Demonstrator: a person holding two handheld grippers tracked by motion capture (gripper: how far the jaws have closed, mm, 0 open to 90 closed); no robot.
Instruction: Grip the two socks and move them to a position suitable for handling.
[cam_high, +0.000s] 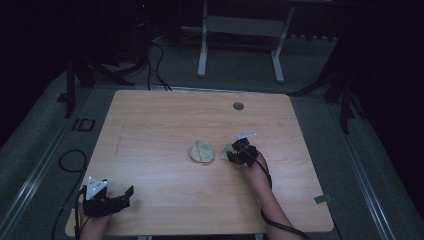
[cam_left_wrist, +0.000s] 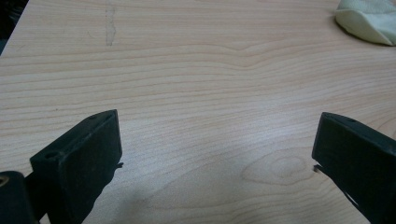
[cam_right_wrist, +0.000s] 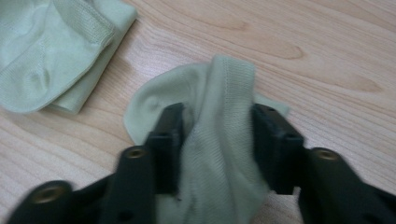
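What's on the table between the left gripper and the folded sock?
Nothing: bare wood runs from the left gripper to the folded sock in the left gripper view.

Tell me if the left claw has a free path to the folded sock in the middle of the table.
Probably yes. The left claw is open and holds nothing, and bare table lies between it and the folded sock. The right claw grips the other sock, off to the side.

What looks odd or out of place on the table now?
Nothing is spilled or broken. One pale green sock is bunched between the jaws of the right gripper; the other sock lies folded nearby. A faint scuff marks the table.
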